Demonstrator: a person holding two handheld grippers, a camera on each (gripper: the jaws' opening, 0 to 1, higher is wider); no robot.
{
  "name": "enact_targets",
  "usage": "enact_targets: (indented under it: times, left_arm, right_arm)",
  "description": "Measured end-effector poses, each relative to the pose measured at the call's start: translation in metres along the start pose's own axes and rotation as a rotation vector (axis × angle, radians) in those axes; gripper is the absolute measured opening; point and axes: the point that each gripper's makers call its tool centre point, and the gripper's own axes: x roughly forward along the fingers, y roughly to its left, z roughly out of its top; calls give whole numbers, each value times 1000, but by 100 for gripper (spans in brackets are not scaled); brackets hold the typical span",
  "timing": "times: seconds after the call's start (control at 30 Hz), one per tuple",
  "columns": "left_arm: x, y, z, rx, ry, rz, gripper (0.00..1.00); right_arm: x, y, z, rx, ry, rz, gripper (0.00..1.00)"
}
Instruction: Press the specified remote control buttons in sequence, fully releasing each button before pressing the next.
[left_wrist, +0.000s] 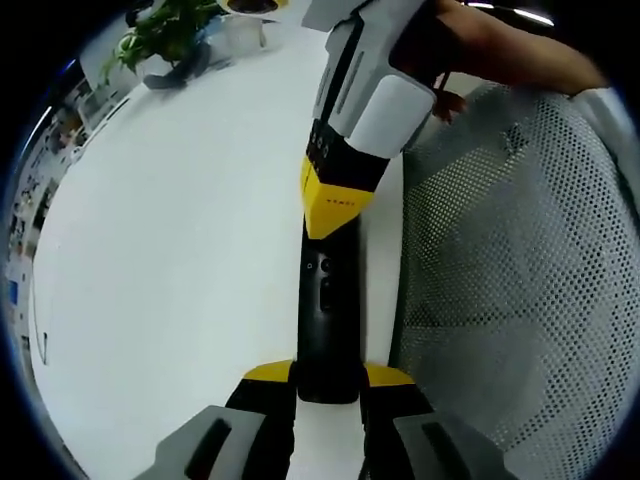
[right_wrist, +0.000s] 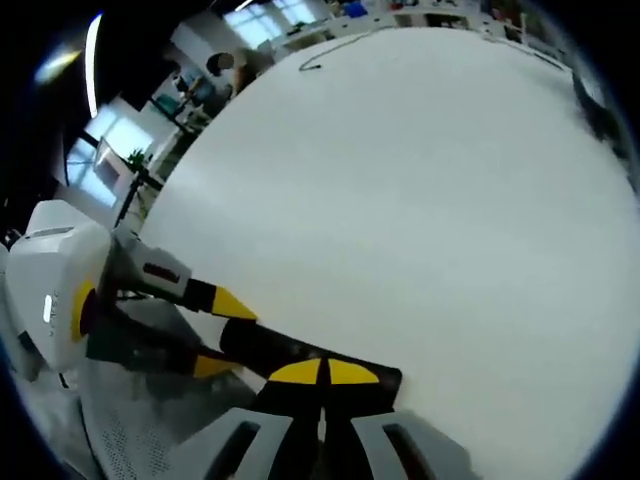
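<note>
so the black remote (left_wrist: 326, 320) lies along the white table's (left_wrist: 180, 260) edge by the mesh chair (left_wrist: 520, 280), left gripper (left_wrist: 328, 385) clamped on its near end, right gripper (left_wrist: 335, 205), jaws together, tip-down over its far-end buttons.

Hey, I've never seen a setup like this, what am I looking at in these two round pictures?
No robot here: a person holds a two-jaw tool in each hand, and each tool carries a fisheye camera looking along its jaws.

In the left gripper view, the left gripper, with yellow-tipped jaws, is clamped on the near end of a long black remote control at the edge of a white table. The right gripper comes down from above, its yellow tip shut and on the remote's upper end.

The right gripper view looks back from that tool over the same remote. A grey mesh chair back stands beside the table, and a green potted plant sits on its far side.
</note>
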Motion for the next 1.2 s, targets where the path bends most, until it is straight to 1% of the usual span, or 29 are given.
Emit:
enact_targets:
  times: [0.13,0.23,0.37,0.53,0.6,0.67,0.8,0.87,0.93,1.2]
  left_arm:
    - [0,0,0,2,1,5,24]
    - [0,1,0,5,1,10,24]
    - [-1,2,0,3,1,2,24]
    - [-2,2,0,-1,-7,0,24]
    - [-2,2,0,-4,-12,3,24]
    - [-2,3,0,-3,-16,5,24]
    - [-2,3,0,1,-11,2,24]
    - [-2,3,0,4,-7,-1,24]
    - [-2,3,0,7,-3,-1,24]
    - [-3,3,0,15,1,-3,24]
  right_arm:
    - [0,-1,1,-2,-6,-3,0]
    - [0,-1,1,14,-4,9,0]
    - [0,0,2,21,-5,13,0]
    - [-2,-1,4,88,-7,39,0]
    - [-3,-1,5,100,-7,43,0]
    - [-3,1,3,112,7,52,0]
    - [-3,3,1,110,14,62,0]
    - [-3,8,0,125,26,91,0]
    - [-3,11,0,130,30,105,0]
    - [-2,12,-3,104,44,95,0]
